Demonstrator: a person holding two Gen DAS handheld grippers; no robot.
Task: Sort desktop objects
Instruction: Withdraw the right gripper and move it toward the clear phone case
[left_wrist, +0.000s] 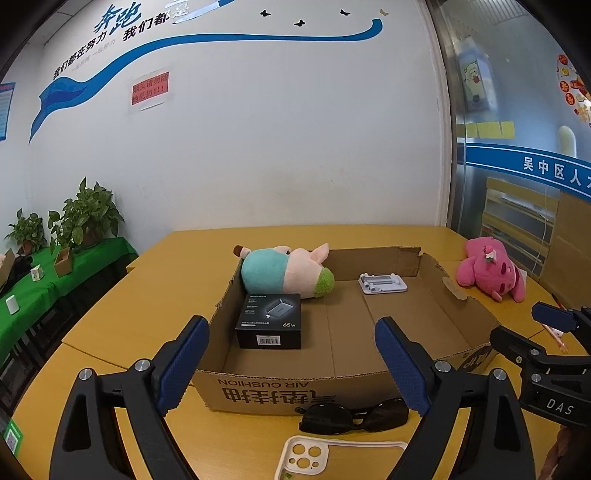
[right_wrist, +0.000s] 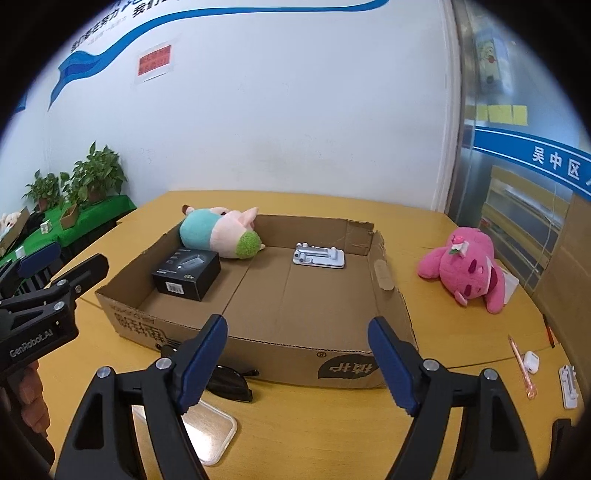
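Note:
An open cardboard box (left_wrist: 295, 395) (right_wrist: 332, 365) sits on the yellow table. Inside it lie a teal and pink plush (left_wrist: 284, 271) (right_wrist: 218, 234), a black charger box (left_wrist: 269, 321) (right_wrist: 186, 273) and a white stand (left_wrist: 382, 283) (right_wrist: 319, 255). My left gripper (left_wrist: 291, 363) hangs open before the box's near wall, above black sunglasses (left_wrist: 351, 415) (right_wrist: 229, 384) and a white phone case (left_wrist: 306, 458) (right_wrist: 210, 432). My right gripper (right_wrist: 297, 363) stands open and empty at the box's near right wall. A pink plush (left_wrist: 491, 271) (right_wrist: 465, 269) lies right of the box.
On the table's right edge are an orange pen (right_wrist: 521, 365), a white earbud case (right_wrist: 530, 360) and a second white stand (right_wrist: 569, 386). A green-covered side table with potted plants (left_wrist: 85, 218) stands at the left. A white wall is behind the table.

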